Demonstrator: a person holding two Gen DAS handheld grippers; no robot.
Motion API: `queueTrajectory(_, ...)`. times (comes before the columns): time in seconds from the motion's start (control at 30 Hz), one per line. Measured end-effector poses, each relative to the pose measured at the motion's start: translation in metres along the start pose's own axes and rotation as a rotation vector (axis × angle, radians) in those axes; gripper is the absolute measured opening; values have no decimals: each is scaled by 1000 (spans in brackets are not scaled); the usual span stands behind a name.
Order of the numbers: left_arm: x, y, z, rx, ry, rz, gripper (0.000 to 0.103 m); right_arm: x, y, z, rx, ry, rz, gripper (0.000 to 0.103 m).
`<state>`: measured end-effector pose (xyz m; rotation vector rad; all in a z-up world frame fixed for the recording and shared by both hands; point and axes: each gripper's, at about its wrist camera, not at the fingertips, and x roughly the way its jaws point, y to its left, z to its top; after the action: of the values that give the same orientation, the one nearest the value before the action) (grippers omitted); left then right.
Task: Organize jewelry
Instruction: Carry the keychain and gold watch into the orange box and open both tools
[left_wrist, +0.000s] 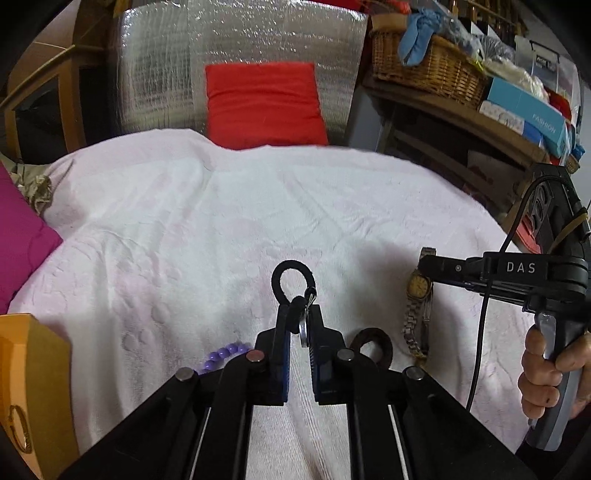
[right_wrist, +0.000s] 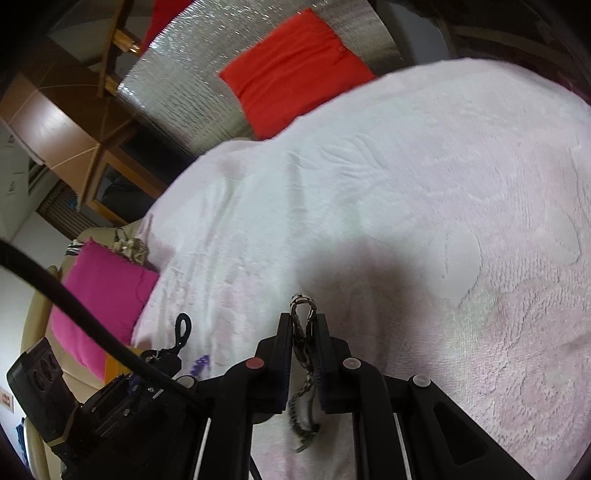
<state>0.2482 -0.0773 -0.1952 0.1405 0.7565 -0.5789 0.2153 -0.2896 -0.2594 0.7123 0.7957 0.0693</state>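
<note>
My left gripper (left_wrist: 298, 314) is shut on a black cord loop (left_wrist: 292, 282) with a small metal pendant, held above the white-pink towel (left_wrist: 221, 221). My right gripper (right_wrist: 303, 325) is shut on the band of a silver-and-gold wristwatch (right_wrist: 303, 369); in the left wrist view the watch (left_wrist: 418, 295) hangs from the right gripper's fingers (left_wrist: 443, 267), its band trailing to the towel. A purple bead bracelet (left_wrist: 223, 356) and a brown cord loop (left_wrist: 371, 345) lie on the towel beside my left gripper. The black loop also shows in the right wrist view (right_wrist: 183, 328).
An orange box (left_wrist: 33, 387) holding a gold bangle stands at the lower left. A magenta cushion (left_wrist: 22, 236) lies left, a red cushion (left_wrist: 264, 101) against a silver foil panel behind. A shelf with a wicker basket (left_wrist: 424, 62) is at the right.
</note>
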Motion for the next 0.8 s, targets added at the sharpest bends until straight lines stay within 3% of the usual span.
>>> queueTrajectory(0.27, -41, 15, -2, -46, -95, 47, 9, -29, 31, -4, -82, -113, 104, 12)
queueTrajectory(0.43, -68, 27, -7, -69, -141, 100, 9, -37, 53, -12, -145, -162, 125, 12)
queueTrajectory(0.8, -124, 90, -27, -215, -206, 237, 9, -32, 115, -33, -224, -179, 202, 12)
